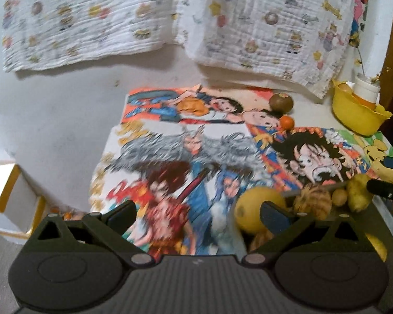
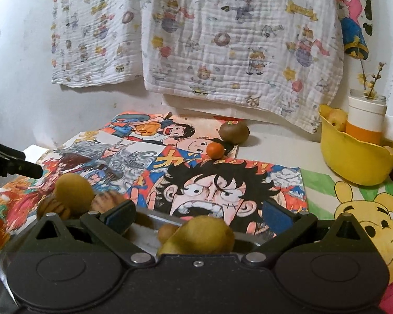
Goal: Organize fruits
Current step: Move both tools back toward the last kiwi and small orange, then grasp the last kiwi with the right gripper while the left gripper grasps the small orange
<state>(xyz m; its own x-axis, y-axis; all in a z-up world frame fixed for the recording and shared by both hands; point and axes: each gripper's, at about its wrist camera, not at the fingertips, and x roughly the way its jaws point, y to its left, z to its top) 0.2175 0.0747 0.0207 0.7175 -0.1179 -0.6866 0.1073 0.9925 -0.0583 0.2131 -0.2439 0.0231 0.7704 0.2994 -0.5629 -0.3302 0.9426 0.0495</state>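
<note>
Your left gripper (image 1: 197, 216) and right gripper (image 2: 197, 216): both spread, empty. Kiwi (image 2: 234, 132), small orange (image 2: 215, 149) loose on posters; tray (image 2: 209, 231) part-filled.

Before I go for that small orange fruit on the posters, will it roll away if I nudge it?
Probably. The small orange fruit looks round and smooth, and it sits loose on flat paper posters, so a nudge could send it rolling. It seems light for its size. The brown fruit close behind might stop it.
</note>
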